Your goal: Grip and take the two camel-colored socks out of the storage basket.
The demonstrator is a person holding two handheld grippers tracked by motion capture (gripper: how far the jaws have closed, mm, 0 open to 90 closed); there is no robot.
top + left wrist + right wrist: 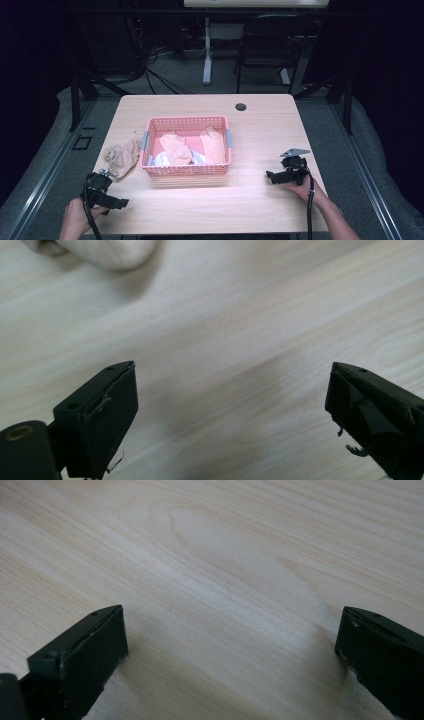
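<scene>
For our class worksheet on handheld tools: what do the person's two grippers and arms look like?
Both grippers are black, each with two blocky flat-faced jaws. The left gripper has a black cable looping beside the hand and a silvery metal part on top. The right gripper carries a grey three-cornered plate, and its black cable trails along the forearm. Both forearms are bare, with no sleeves in view.

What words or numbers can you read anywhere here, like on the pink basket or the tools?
None: no words, numbers or signs can be read.
The pink basket has plain mesh walls, no label.
The left tool and right tool are plain black, no markings.
The table shows wood grain alone.
The beige cloth beside the basket carries no tag that can be seen.
</scene>
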